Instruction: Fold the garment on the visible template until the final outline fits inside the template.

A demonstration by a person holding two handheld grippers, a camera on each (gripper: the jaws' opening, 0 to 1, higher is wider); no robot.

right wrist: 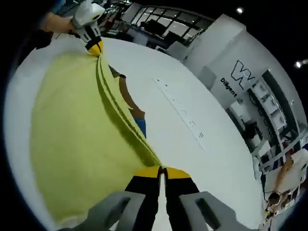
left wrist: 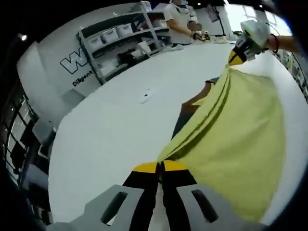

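Observation:
A yellow-green garment (left wrist: 240,139) hangs stretched between both grippers above a white table (left wrist: 110,130). My left gripper (left wrist: 160,167) is shut on one corner of the garment, its yellow-tipped jaws pressed together. At the top right of the left gripper view, the right gripper (left wrist: 236,57) pinches the other corner. In the right gripper view, my right gripper (right wrist: 161,172) is shut on the garment (right wrist: 77,139), and the left gripper (right wrist: 95,47) holds the far corner at the top left. A template (right wrist: 131,103) with dark, orange and blue parts peeks from under the cloth on the table (right wrist: 202,163).
A small white object (left wrist: 146,95) lies on the table. A long white strip (right wrist: 180,111) runs across the table. Shelves with bins (left wrist: 120,41) stand beyond the table's far edge. A person (left wrist: 180,21) stands at another table behind.

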